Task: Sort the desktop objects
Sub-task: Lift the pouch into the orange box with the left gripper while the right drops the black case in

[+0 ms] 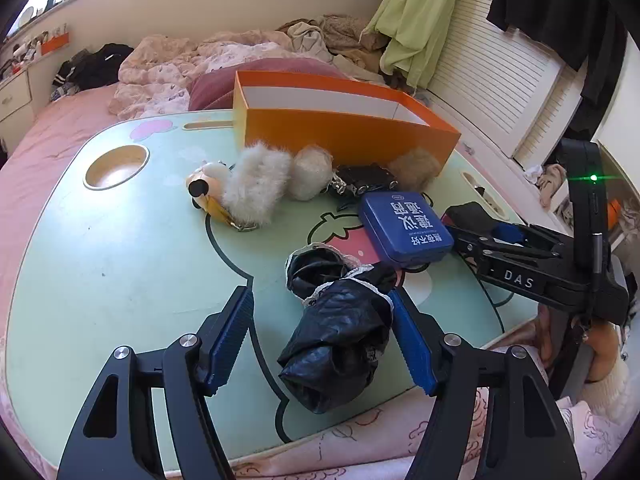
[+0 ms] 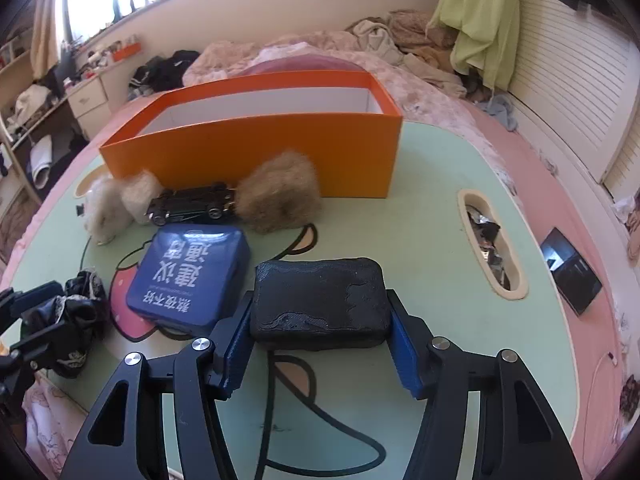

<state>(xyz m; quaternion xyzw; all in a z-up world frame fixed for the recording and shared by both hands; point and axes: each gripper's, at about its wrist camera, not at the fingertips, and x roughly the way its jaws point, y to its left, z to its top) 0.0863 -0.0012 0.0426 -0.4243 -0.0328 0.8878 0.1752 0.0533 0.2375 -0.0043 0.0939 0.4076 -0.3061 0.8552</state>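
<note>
**Tools bracket two dark items before the orange box**

Right tool (image 2: pixel 320 344) clenches a black case (image 2: pixel 322 304), pads pressed on its short sides, ready to lift toward the orange box (image 2: pixel 256 152) beyond. Left tool (image 1: pixel 320 344) stands released around a black lace-trimmed pouch (image 1: pixel 340 320), nearer than the box, probably lining up a grasp.
</note>
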